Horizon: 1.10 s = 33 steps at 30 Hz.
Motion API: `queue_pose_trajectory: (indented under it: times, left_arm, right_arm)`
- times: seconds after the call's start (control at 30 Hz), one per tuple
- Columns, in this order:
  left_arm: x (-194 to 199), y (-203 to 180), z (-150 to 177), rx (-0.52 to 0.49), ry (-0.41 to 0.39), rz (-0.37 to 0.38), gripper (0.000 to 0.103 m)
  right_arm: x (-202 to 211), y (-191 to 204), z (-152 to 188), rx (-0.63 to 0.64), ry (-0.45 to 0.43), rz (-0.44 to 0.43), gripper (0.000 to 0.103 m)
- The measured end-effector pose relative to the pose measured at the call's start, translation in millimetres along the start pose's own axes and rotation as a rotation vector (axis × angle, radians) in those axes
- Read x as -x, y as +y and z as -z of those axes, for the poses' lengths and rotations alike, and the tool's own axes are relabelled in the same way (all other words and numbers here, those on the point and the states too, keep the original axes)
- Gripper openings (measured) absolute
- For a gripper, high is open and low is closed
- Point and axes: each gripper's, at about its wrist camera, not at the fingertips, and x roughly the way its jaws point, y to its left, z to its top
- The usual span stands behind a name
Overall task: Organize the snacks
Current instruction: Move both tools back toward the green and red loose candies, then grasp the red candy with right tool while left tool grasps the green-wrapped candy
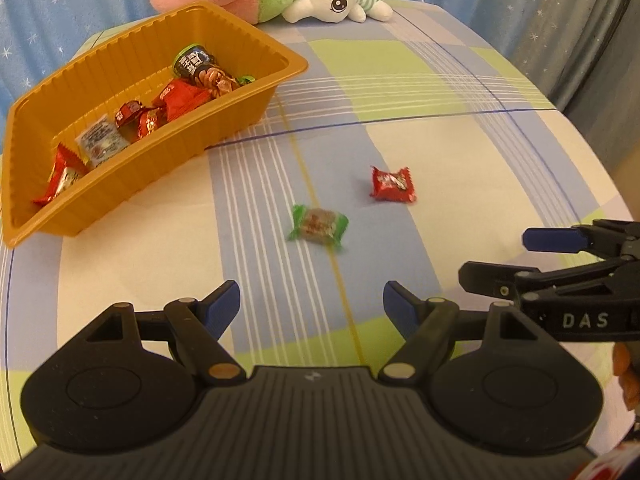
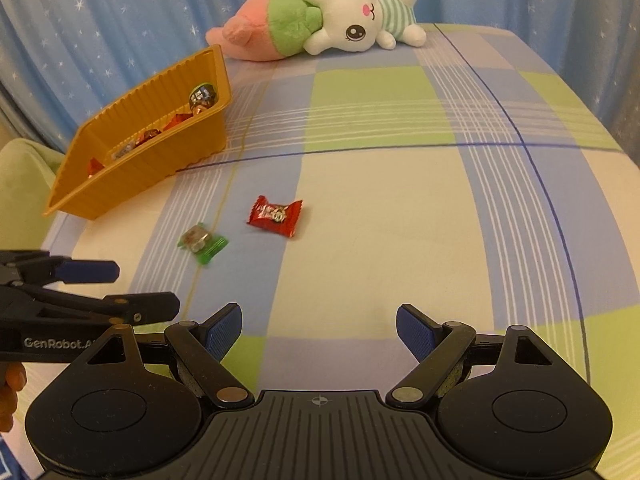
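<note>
Two little candies are left on the bed cover. The green candy [image 1: 318, 224] lies near the middle, and the red candy [image 1: 392, 185] lies just beside it, a bit farther from you. They do not touch. Both look very light, and their shiny wrappers look crinkly and a bit slippery, so they may slide or flip when you pinch them. The twisted ends are thin and floppy, so take hold across the fat middle, where the sweet itself is hard.

The orange tray [image 1: 256, 102] sits to the left, well apart from the two candies. It already has other snacks in it, so that is likely where these two should go.

Your left claw [image 1: 312, 300] hangs over the cover, tipped down toward the green candy. Its jaws are wide open and hold nothing. Your right claw [image 2: 319, 326] is close beside it, also tipped down, open and empty, and the red candy is ahead of it and a little to the left.

A plush bunny [image 2: 352, 16] lies at the far end of the bed, out of your way.
</note>
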Motion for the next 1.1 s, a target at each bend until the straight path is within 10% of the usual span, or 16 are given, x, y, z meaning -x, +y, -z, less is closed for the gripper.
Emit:
queue_pose_trajectory:
  times: [0.5, 0.97, 1.1]
  left_arm:
    - [-40, 16, -21, 0.004, -0.014, -0.062, 0.077]
    - [-34, 52, -19, 0.075, -0.022, -0.151, 0.077]
    - [-33, 62, -18, 0.100, -0.018, -0.174, 0.077]
  right_arm:
    - [-24, -2, -18, 0.072, -0.006, 0.011, 0.084]
    - [-53, 30, -34, 0.432, -0.087, 0.020, 0.083]
    - [-66, 37, -38, 0.534, -0.067, 0.012, 0.062]
